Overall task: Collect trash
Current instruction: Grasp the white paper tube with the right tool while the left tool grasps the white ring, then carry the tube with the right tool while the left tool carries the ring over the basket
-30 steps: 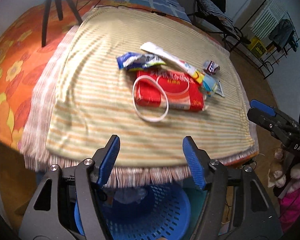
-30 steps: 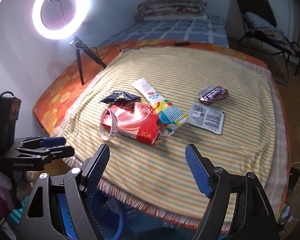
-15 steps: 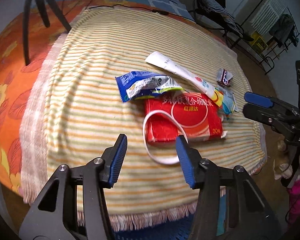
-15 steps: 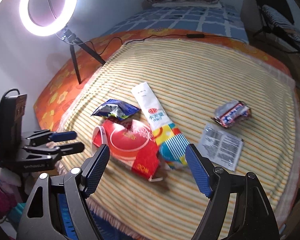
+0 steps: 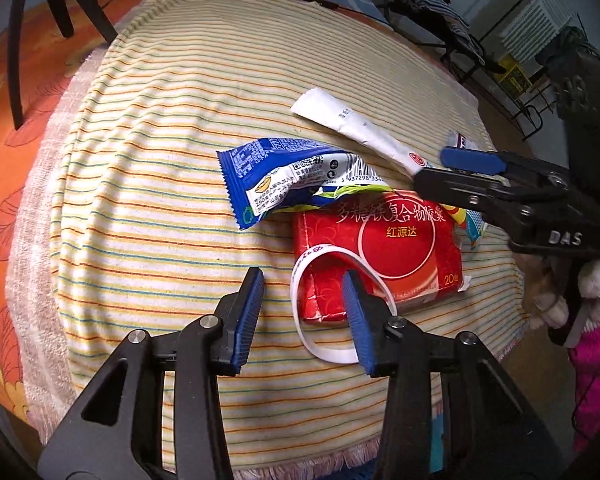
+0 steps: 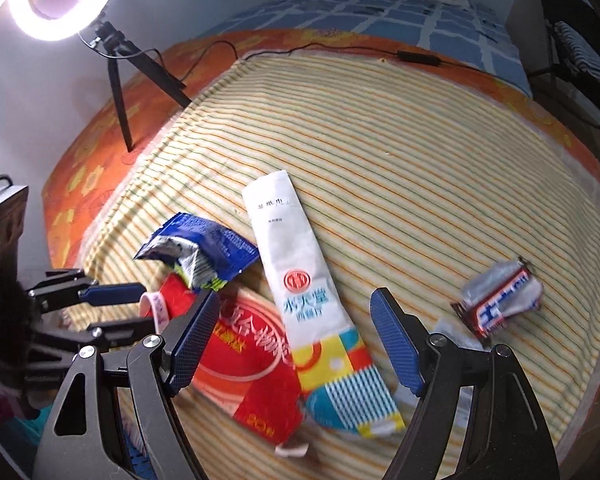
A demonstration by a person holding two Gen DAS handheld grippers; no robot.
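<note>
Trash lies on a striped blanket. A red packet carries a white band loop. A blue wrapper lies behind it, and a long white sachet to the right. My left gripper is open, its fingers either side of the band's near-left edge. My right gripper is open over the long sachet's striped end, beside the red packet. A small candy wrapper lies to the right. The blue wrapper is to the left.
A tripod with a ring light stands on the orange sheet at the back left. A black cable runs along the blanket's far edge. A chair and drying rack stand beyond the bed.
Both grippers have moved forward over the blanket toward the trash pile. The left one has narrowed and now straddles the white band; the right one now hovers over the long sachet.
</note>
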